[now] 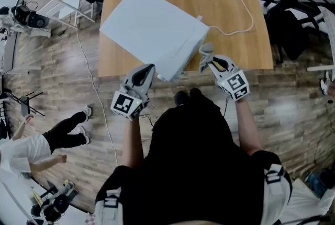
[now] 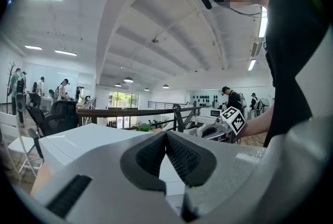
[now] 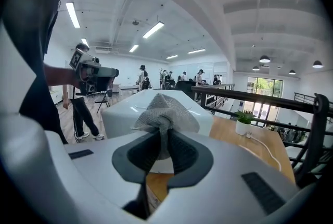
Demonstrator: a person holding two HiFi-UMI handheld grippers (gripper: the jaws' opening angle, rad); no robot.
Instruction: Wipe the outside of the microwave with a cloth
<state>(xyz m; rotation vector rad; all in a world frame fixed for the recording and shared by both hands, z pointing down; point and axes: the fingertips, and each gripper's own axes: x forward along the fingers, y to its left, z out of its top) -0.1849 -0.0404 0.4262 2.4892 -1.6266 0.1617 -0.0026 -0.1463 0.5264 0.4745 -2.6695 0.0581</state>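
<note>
Wooden table (image 1: 230, 46), microwave (image 1: 154, 30) on it. My right claw (image 3: 162, 139) is pinching the cloth (image 3: 165, 111), left claw (image 2: 165, 137) closed on nothing. I'd press it flat, long overlapping strokes.

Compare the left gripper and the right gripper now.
The right gripper pinches a grey cloth; the left gripper is shut on nothing. The right gripper sits by the right corner of the microwave, the left gripper by its near-left edge. Both point toward it.

Wood-plank floor (image 1: 63, 72), wooden table (image 1: 230, 46), white vaulted ceiling (image 3: 244, 4).
</note>
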